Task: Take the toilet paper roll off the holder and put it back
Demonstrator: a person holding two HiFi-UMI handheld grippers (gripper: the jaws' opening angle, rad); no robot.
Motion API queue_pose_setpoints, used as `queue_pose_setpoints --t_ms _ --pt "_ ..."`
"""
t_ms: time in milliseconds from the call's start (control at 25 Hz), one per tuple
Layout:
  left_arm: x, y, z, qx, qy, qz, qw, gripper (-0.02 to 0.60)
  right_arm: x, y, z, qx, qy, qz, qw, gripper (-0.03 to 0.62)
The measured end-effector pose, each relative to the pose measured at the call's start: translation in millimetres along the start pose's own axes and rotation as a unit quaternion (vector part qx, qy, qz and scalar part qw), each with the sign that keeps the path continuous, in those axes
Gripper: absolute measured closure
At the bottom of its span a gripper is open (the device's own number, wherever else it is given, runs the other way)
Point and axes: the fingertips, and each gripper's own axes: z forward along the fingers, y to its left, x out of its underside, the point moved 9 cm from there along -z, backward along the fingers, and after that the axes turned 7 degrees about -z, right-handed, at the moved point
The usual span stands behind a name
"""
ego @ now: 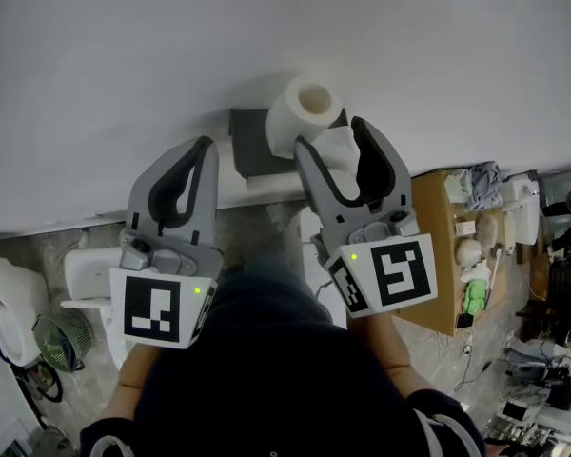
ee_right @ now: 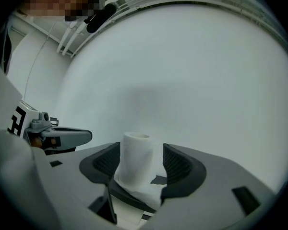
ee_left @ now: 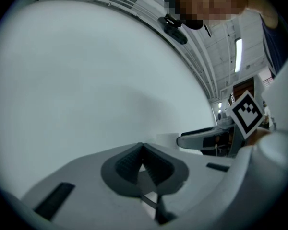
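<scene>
The white toilet paper roll point(ego: 303, 112) stands on a dark grey holder point(ego: 250, 144) fixed to the white wall. My right gripper point(ego: 330, 133) is open, one jaw on each side of the roll's loose crumpled tail point(ego: 341, 150). In the right gripper view the roll point(ee_right: 137, 159) rises between the two dark pads point(ee_right: 180, 164), with a narrow gap on each side. My left gripper point(ego: 205, 144) hangs to the left of the holder, shut and holding nothing. In the left gripper view its tips point(ee_left: 143, 146) meet in front of bare wall.
A plain white wall point(ego: 266, 36) fills the upper half of the head view. Below on the floor are a wooden crate point(ego: 438, 255) with small items at the right, a white appliance point(ego: 86, 274) and a small fan point(ego: 59, 336) at the left.
</scene>
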Motion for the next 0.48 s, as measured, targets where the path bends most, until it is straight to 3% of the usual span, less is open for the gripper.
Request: queue_pose_setpoints --t_ms 240,480 --pt "-2.5 -14.8 9.0 0.022 -0.001 -0.005 0.9998 0.58 -1.6 -14.7 -23.3 0.043 -0.029 0.008 0.999 0.532" --pt "-8.2 -24.4 13.9 0.028 -0.015 0.01 0.9995 0.58 3.9 -26.9 -37.4 0.043 -0.066 0.026 0.997 0.577"
